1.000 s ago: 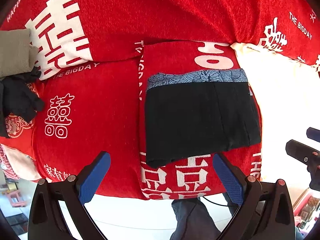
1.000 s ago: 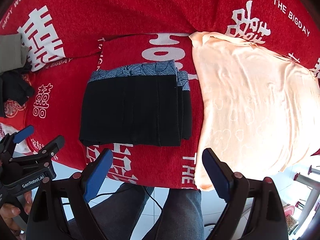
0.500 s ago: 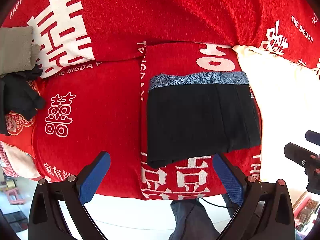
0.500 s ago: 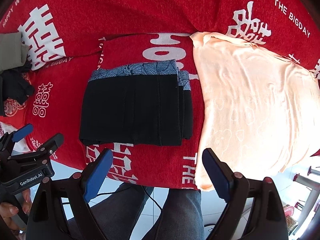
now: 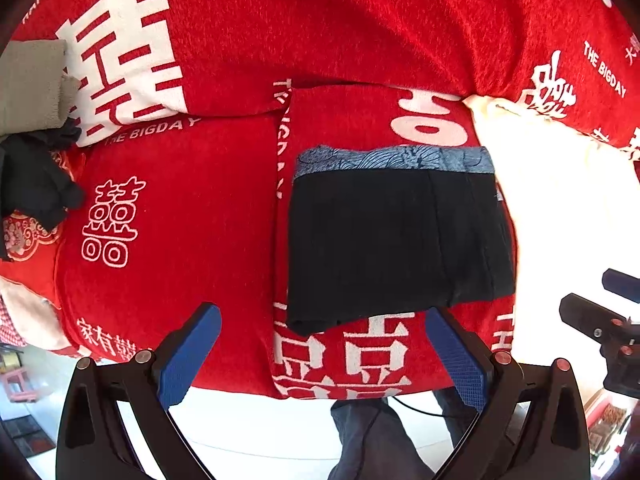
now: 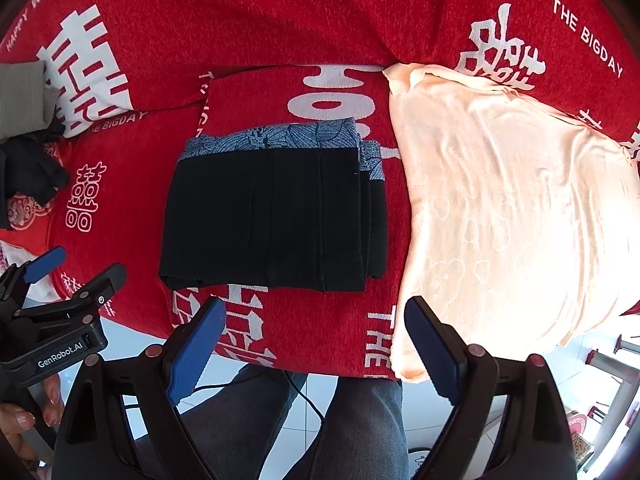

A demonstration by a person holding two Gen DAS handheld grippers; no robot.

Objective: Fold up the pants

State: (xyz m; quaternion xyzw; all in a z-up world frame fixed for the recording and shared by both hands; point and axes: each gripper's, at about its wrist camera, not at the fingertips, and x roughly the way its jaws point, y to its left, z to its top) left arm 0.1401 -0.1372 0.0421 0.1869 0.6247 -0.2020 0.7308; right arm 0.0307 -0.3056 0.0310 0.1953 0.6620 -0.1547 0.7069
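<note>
Black pants (image 5: pixel 396 240) (image 6: pixel 272 216) with a blue patterned waistband lie folded into a flat rectangle on a red blanket (image 5: pixel 180 208) (image 6: pixel 320 32) printed with white characters. My left gripper (image 5: pixel 322 354) hangs above the blanket's near edge, open, nothing between its blue pads, close to the fold's near corner. In the right wrist view my right gripper (image 6: pixel 314 348) is open and empty too, just in front of the pants' near edge. Each gripper shows at the side of the other's view: the left one (image 6: pixel 60 280), the right one (image 5: pixel 600 312).
A pale peach cloth (image 6: pixel 508 208) (image 5: pixel 560 184) is spread to the right of the pants. At the far left lie a grey-green folded garment (image 5: pixel 32 84) and a crumpled black one (image 5: pixel 36 184). The person's legs in grey trousers (image 6: pixel 360 420) and a white tiled floor are below.
</note>
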